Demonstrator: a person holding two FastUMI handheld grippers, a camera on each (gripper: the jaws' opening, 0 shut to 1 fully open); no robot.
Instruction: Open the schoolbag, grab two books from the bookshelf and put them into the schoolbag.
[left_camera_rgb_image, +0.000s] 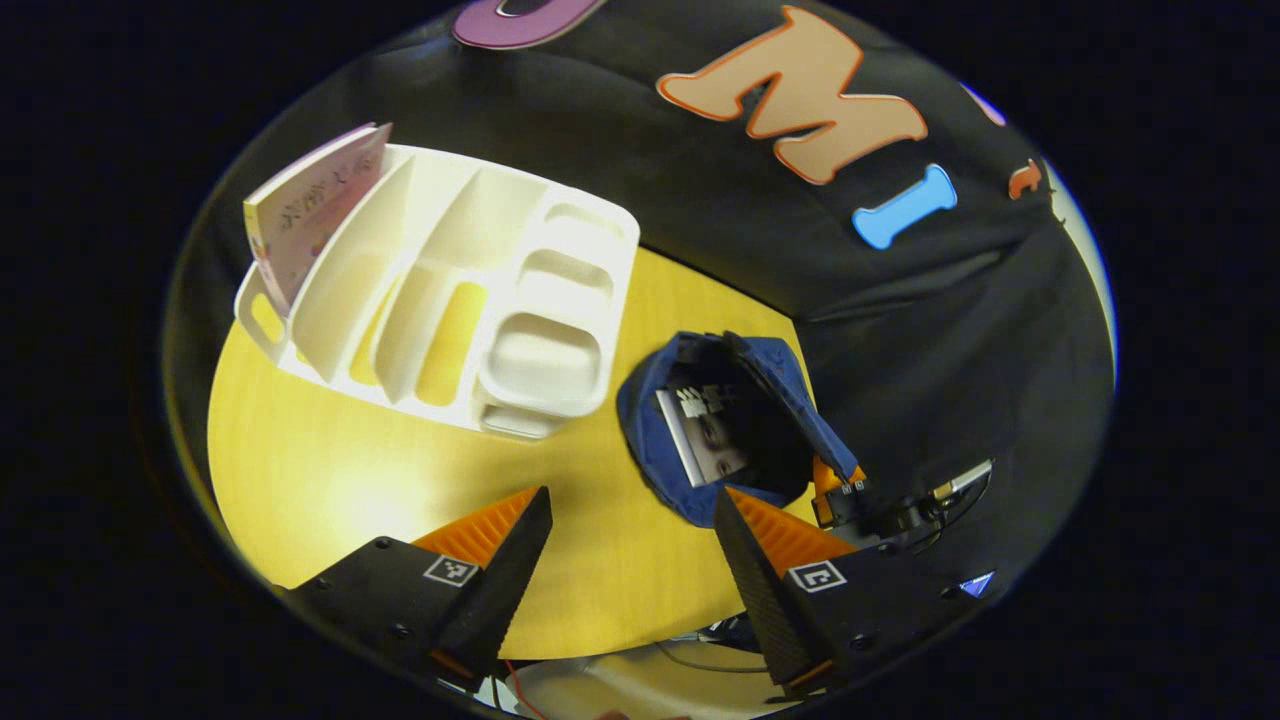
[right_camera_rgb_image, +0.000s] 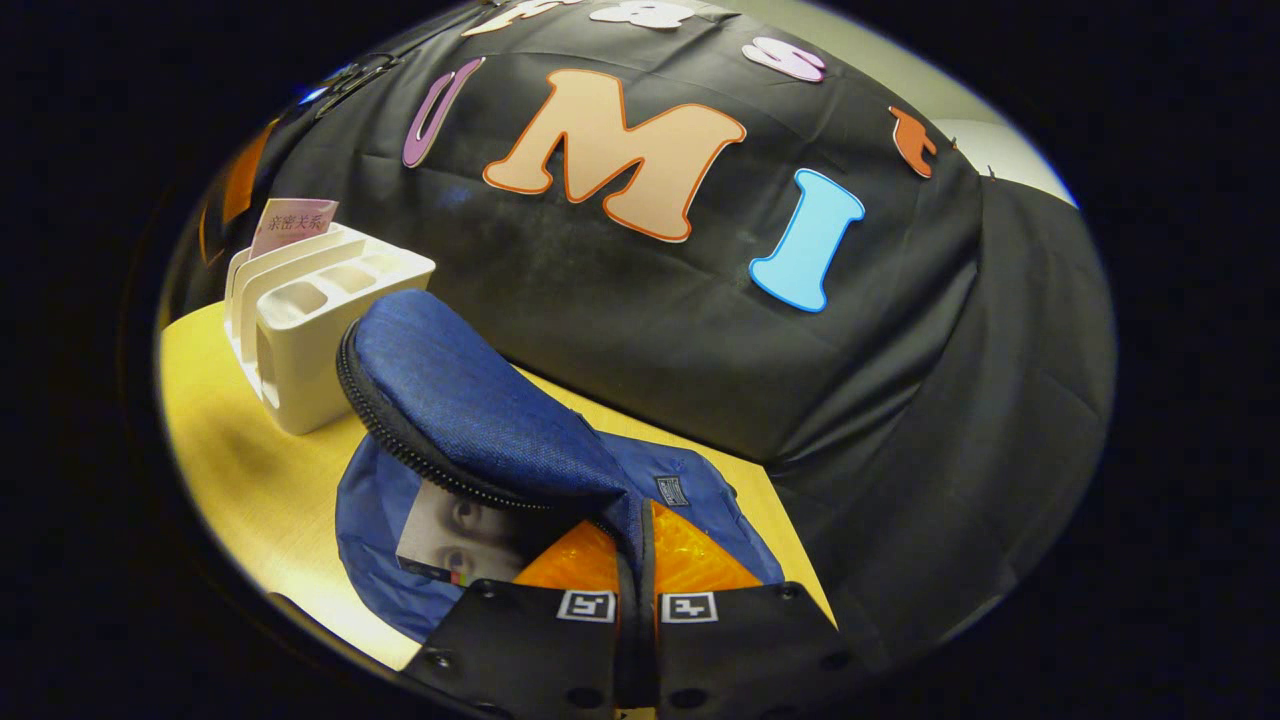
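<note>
Right tongs (right_camera_rgb_image: 637, 600) pinch schoolbag (right_camera_rgb_image: 470, 400) flap over yellow table (right_camera_rgb_image: 230, 450).

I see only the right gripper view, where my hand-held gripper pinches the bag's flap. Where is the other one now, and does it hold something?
Observer: The left hand-held gripper is open and holds nothing. It is over the yellow table, between the bookshelf and the schoolbag.
Operator: How many books are in the bookshelf? I see just one top edge.
Observer: One, the pink book, leaning in the end slot. The other slots are empty.
Operator: Is the bag's mouth wide enough?
Observer: From the left gripper view it gapes wide, and one book already lies inside.
</note>
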